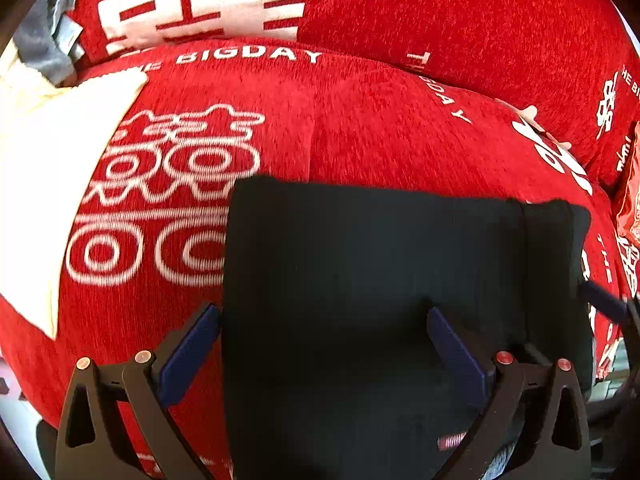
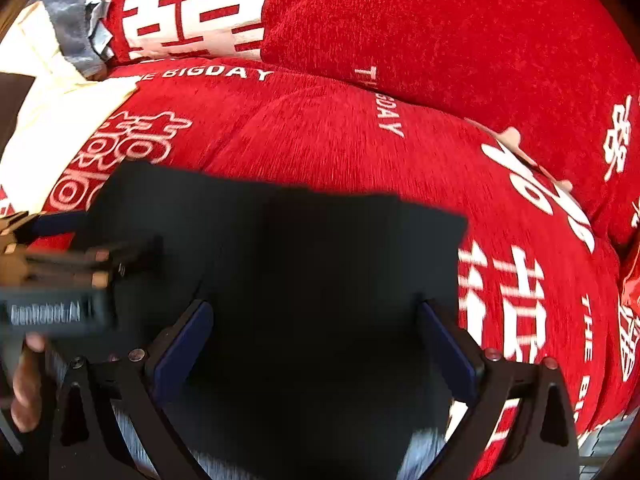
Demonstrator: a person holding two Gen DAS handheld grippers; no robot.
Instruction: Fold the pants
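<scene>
On the red sofa cushion the black pants lie folded into a neat rectangle, seemingly finished, both my grippers' fingers spread wide, holding nothing.

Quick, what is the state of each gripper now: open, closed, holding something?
Left gripper: jaws open wide, holding nothing, over the black pants.
Right gripper: jaws open wide, holding nothing, over the same pants.

One folded black pants is lying here, with two tongs, one cream cloth and one grey cloth.
</scene>
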